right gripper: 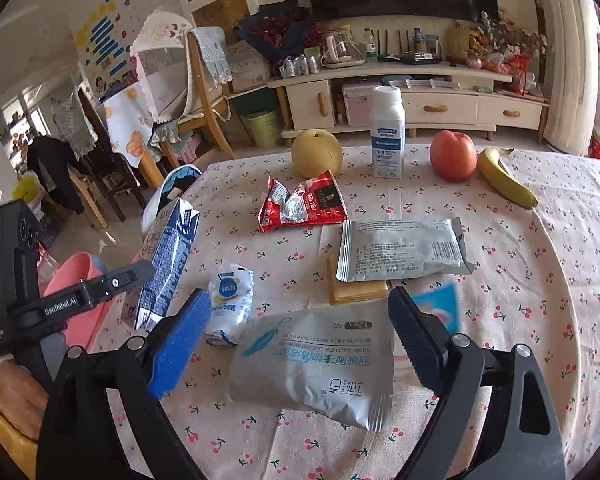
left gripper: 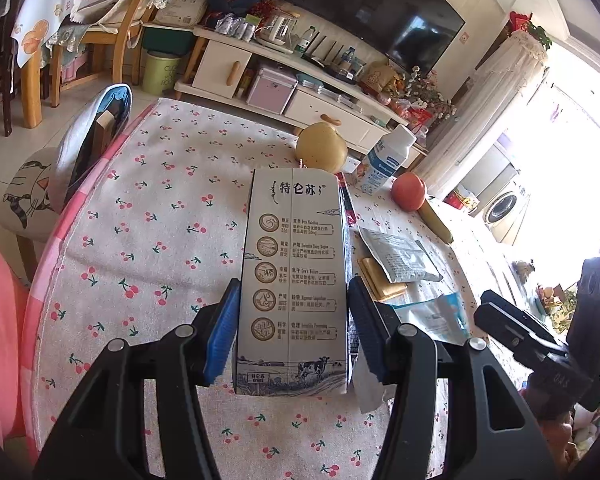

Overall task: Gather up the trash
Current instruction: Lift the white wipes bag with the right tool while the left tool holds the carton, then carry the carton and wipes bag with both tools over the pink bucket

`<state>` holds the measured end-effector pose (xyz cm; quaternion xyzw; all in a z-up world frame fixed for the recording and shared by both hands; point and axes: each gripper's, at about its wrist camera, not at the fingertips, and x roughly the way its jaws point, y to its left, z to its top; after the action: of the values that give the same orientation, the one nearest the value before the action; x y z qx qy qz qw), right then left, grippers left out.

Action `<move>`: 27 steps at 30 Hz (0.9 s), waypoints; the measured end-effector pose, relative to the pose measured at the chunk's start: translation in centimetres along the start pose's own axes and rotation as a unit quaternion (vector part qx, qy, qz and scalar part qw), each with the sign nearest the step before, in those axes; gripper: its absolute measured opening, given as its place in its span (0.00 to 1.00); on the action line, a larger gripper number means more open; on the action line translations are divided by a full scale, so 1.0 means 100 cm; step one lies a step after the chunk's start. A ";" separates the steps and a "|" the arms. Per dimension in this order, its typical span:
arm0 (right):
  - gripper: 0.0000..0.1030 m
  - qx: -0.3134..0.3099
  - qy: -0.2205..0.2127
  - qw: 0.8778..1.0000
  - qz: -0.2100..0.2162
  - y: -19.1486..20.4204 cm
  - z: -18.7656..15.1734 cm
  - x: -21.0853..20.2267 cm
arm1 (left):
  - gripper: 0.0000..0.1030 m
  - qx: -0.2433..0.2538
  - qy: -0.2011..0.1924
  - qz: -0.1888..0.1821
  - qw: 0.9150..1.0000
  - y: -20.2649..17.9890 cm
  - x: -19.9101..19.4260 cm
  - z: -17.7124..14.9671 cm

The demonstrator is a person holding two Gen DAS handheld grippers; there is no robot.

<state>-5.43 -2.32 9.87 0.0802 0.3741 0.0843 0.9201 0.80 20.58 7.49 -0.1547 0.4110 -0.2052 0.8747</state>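
L gripper is clamped on a tall grey-white milk carton w/ blue print, blue pads pressing both narrow sides. Carton's long axis runs straight out along the fingers, top end pointing away toward the yellow round pear; it's lifted off the white cherry-print tablecloth. In the R wrist view the same carton hangs tilted by the table's left edge, just over a pink plastic bin.

R gripper stands wide, nothing pinched. A flat grey foil wipes pouch w/ blue feather logo sits between the jaws, pads clear of it on both sides; whether it lies on the cloth or is in the air I can't tell. Its long axis runs roughly across the jaws, sealed crimped end toward the camera.

Room: open cloth to the L of the carton out to the pink table rim. Ahead of the R gripper it's crowded: small white crumpled packet just left, grey barcode sachet over a tan cracker, red torn wrapper beyond. Far edge holds the pear, a white drink bottle, a red apple and a yellow banana.
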 end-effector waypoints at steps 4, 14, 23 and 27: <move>0.88 -0.070 0.013 0.997 -0.019 0.019 -0.015 0.007 | 0.54 0.000 0.001 0.000 1.000 0.002 0.000 0.001; 0.89 -0.224 0.067 0.968 -0.088 0.033 -0.063 0.033 | 0.54 -0.008 0.000 0.004 1.000 0.009 -0.001 0.001; 0.90 -0.148 0.092 0.985 0.004 0.023 -0.062 0.042 | 0.54 -0.008 0.002 0.008 1.000 0.007 0.001 0.001; 0.90 -0.126 0.100 0.981 0.107 0.043 -0.061 0.040 | 0.54 -0.011 0.001 0.011 1.000 0.008 0.002 0.001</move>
<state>-7.32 3.25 3.72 -0.0060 0.4402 0.2367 0.8661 1.18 21.21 7.05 -0.1598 0.4158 -0.1907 0.8748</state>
